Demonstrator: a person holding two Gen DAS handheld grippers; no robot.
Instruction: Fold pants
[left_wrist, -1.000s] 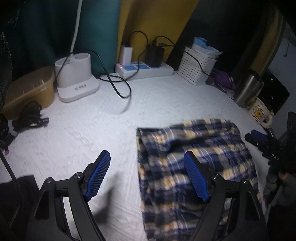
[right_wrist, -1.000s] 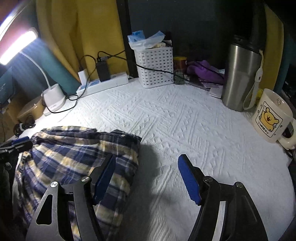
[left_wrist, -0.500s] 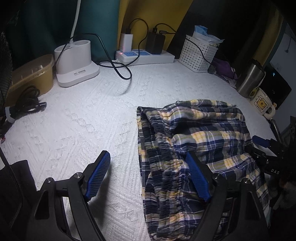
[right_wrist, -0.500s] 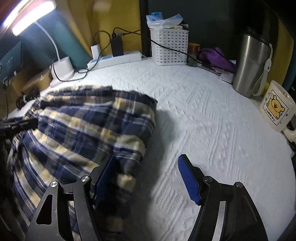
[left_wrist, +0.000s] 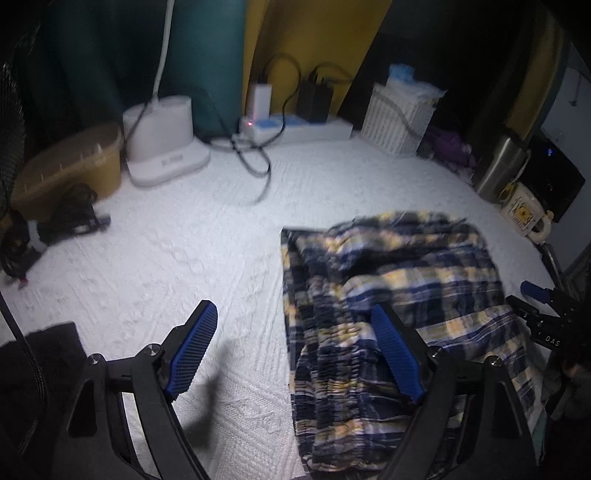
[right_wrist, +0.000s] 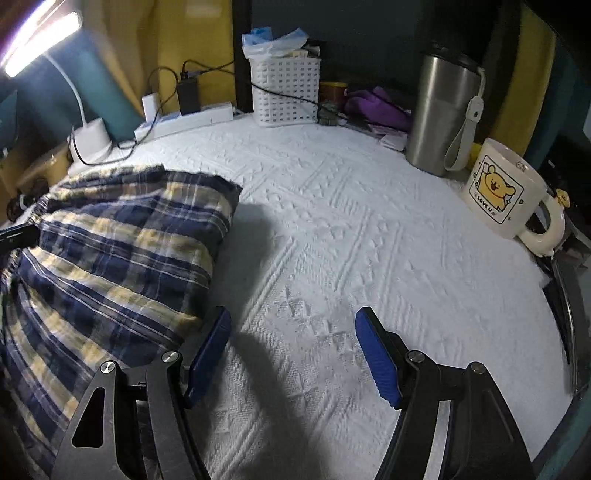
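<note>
Both claws stand apart and grip nothing: the left claw (left_wrist: 293, 354) straddles the near left edge of the pants (left_wrist: 391, 295), the right claw (right_wrist: 291, 350) sits just beside their right edge. Pants lie folded in a plaid bundle on the white bench (right_wrist: 369, 221). Judging by the lumpy top layer, a fold looks just laid, though blur makes this uncertain. Next move likely calls for pinching an edge, or pressing the bundle flat.
</note>
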